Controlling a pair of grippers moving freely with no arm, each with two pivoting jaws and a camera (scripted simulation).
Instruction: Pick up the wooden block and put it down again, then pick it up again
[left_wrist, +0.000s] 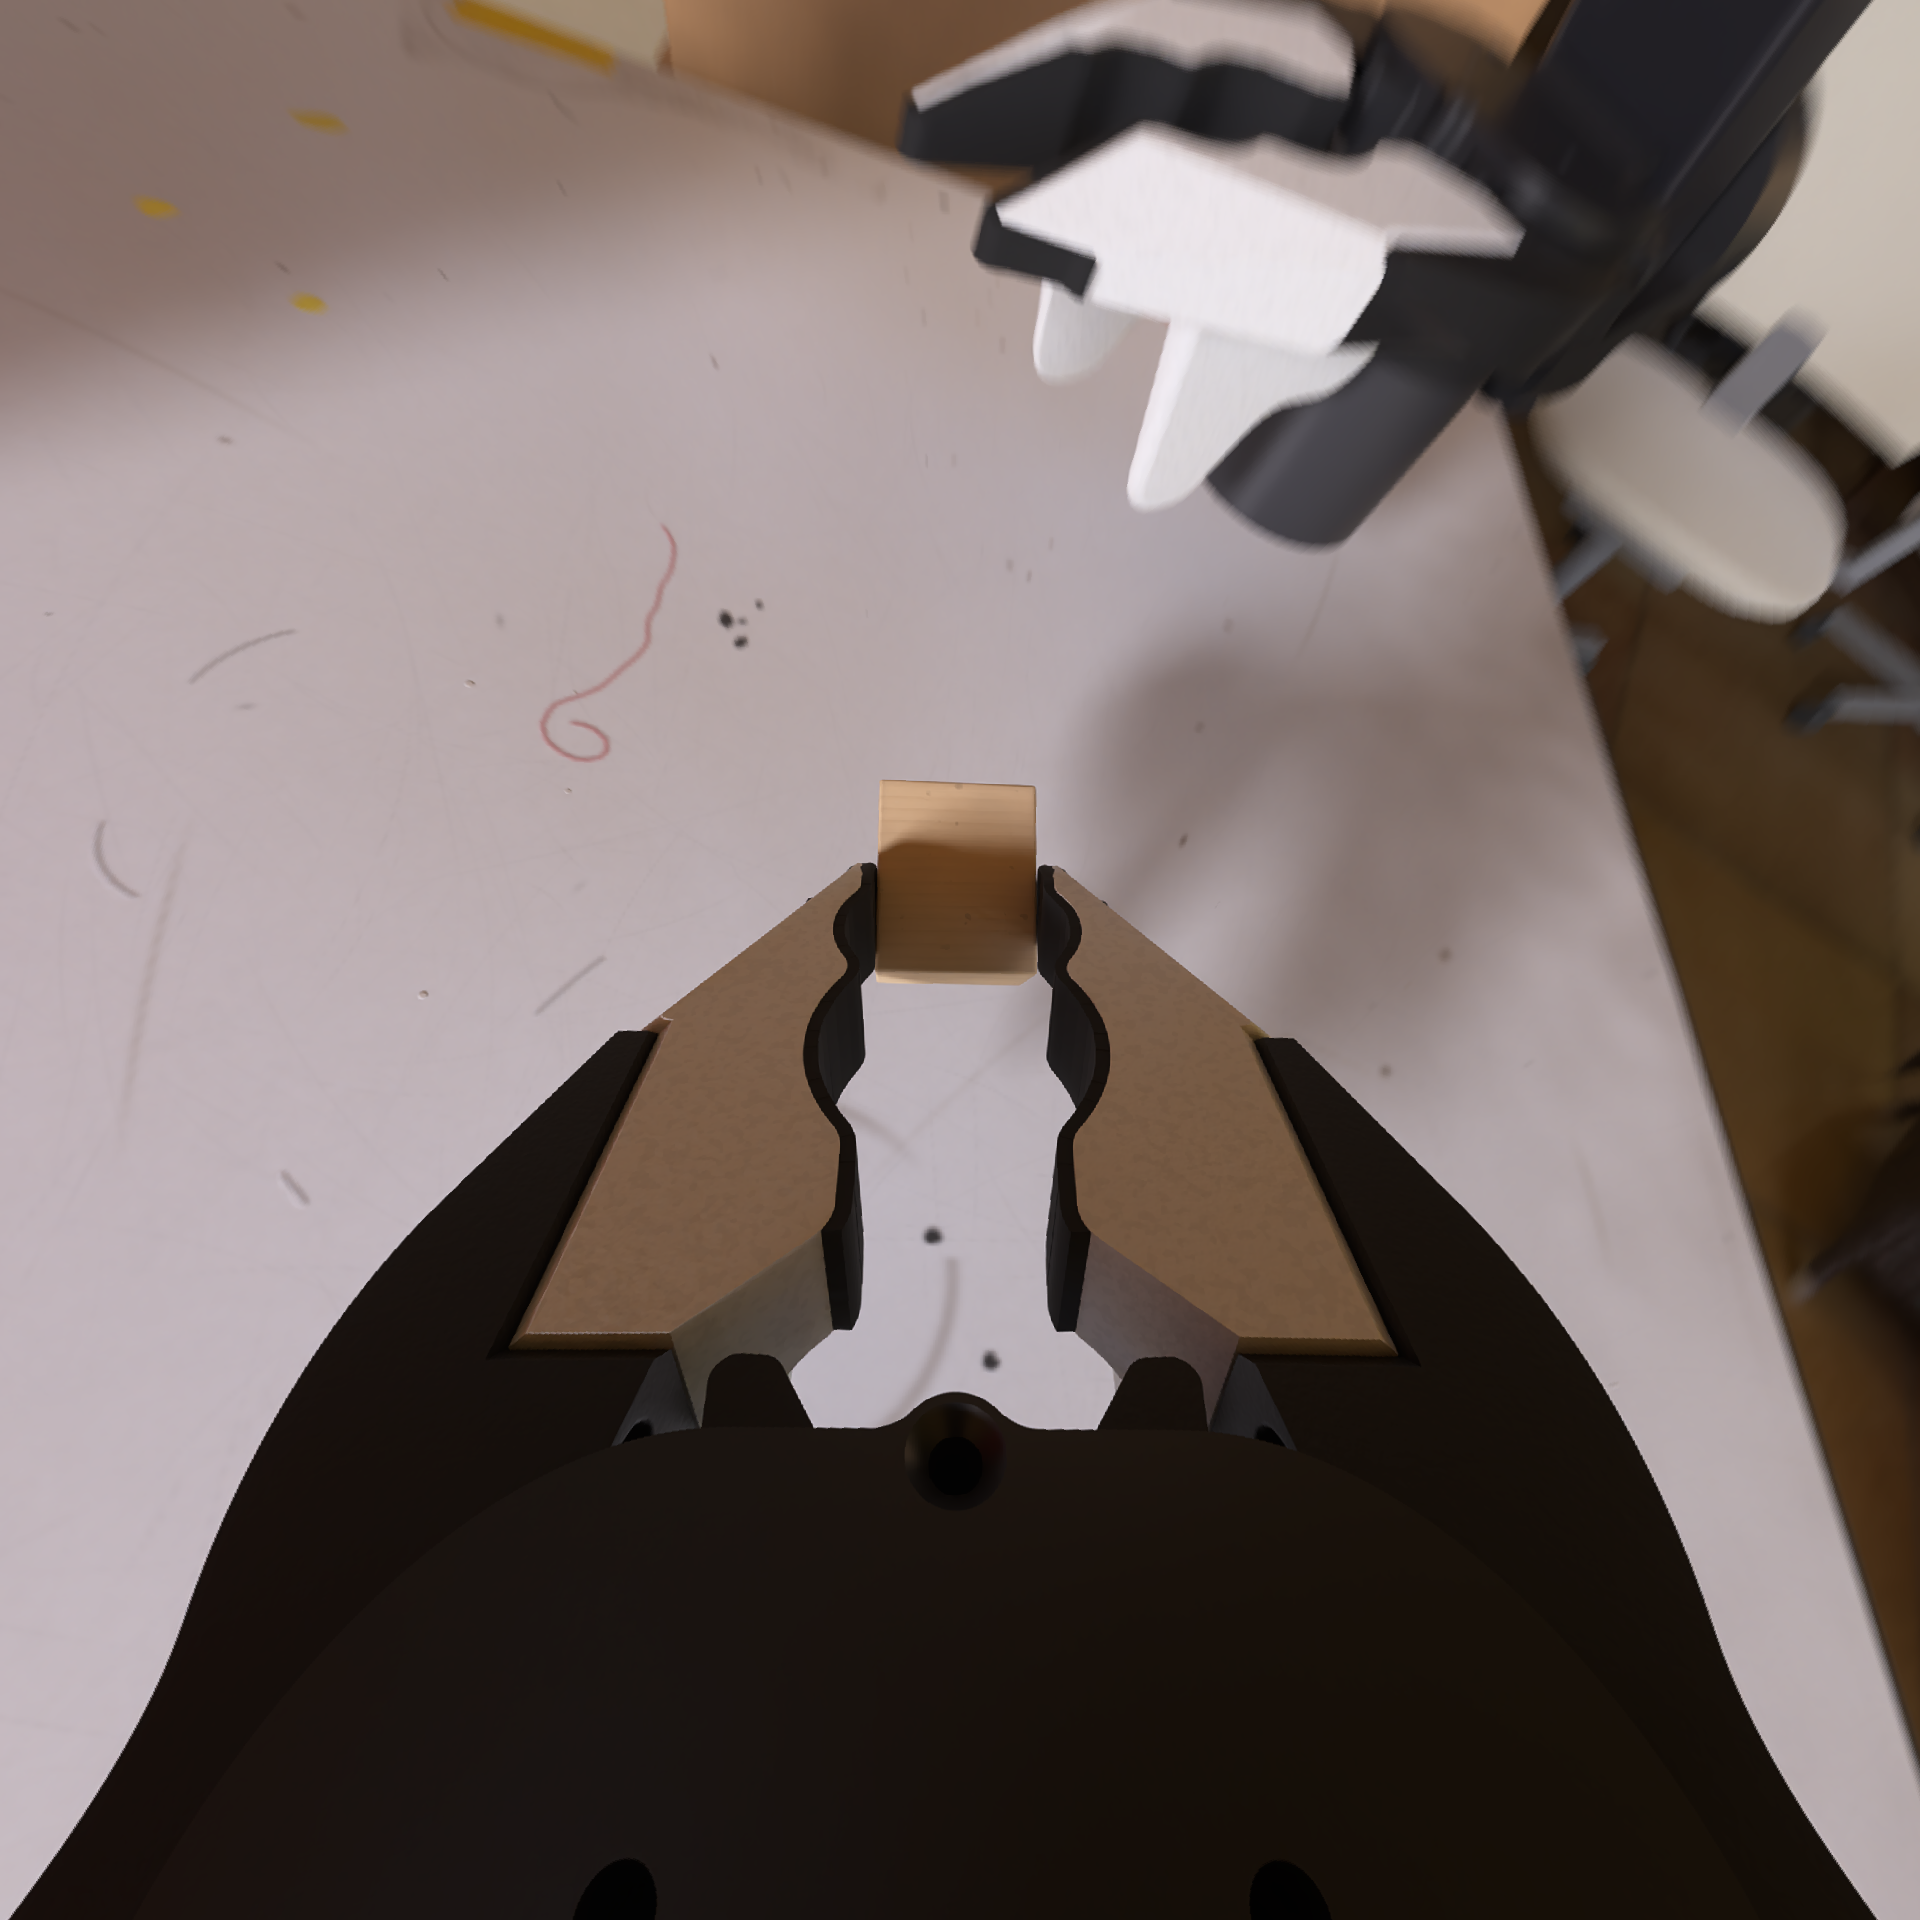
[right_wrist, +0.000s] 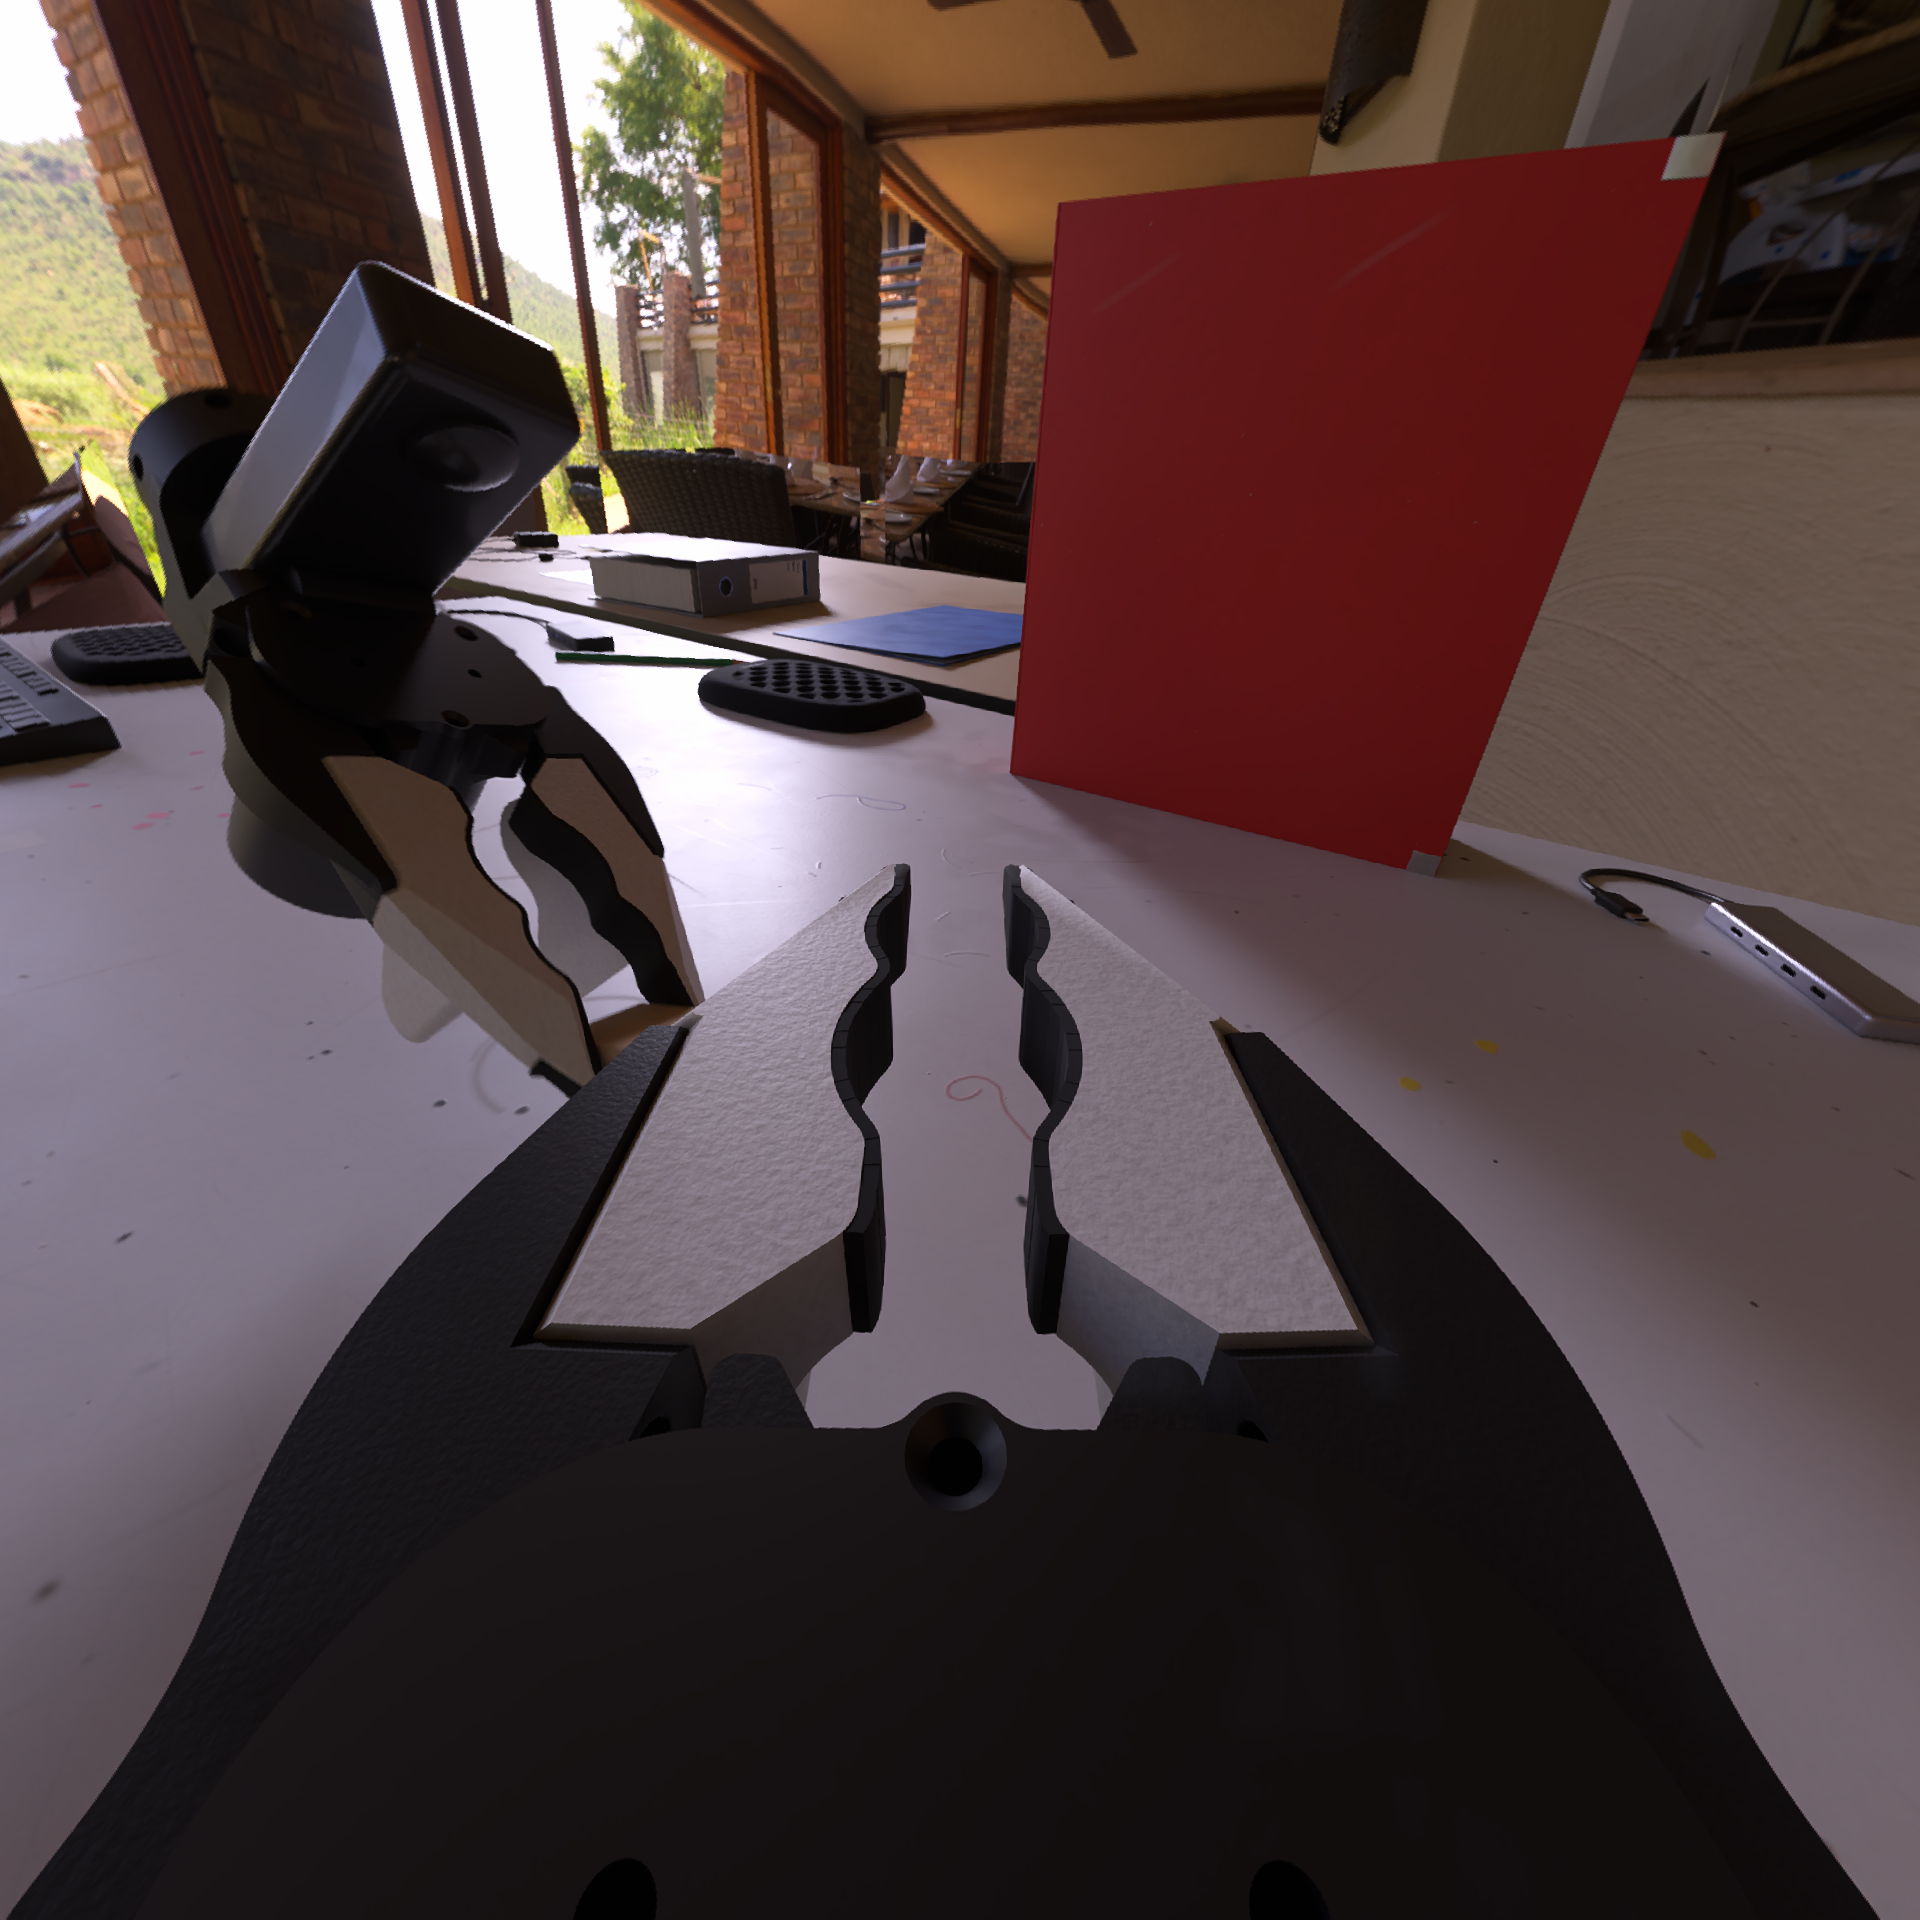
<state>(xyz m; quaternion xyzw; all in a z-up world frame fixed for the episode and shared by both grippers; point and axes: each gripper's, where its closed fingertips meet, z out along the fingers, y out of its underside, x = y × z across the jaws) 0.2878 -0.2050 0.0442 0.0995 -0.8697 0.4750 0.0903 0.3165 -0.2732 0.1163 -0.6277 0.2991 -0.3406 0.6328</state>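
The wooden block (left_wrist: 956, 894), a small light cube, sits between the tips of my left gripper (left_wrist: 956, 909), whose tan fingers (left_wrist: 727, 1122) are shut on its two sides over the white table (left_wrist: 416, 935). I cannot tell whether the block touches the table. My right gripper (right_wrist: 956, 883), with white fingers (right_wrist: 748, 1122), is slightly open and empty. In the left wrist view it hovers beyond the block at the upper right (left_wrist: 1132, 416). In the right wrist view the left gripper (right_wrist: 613, 997) points down at the left, and a sliver of the block (right_wrist: 636, 1029) shows at its tips.
A red panel (right_wrist: 1299, 520) stands upright at the right. A grey USB hub (right_wrist: 1808, 966) lies near it. A black perforated pad (right_wrist: 810, 691), a keyboard (right_wrist: 42, 707) and a binder (right_wrist: 707, 577) lie farther back. The table edge and a chair (left_wrist: 1683, 509) are at the right.
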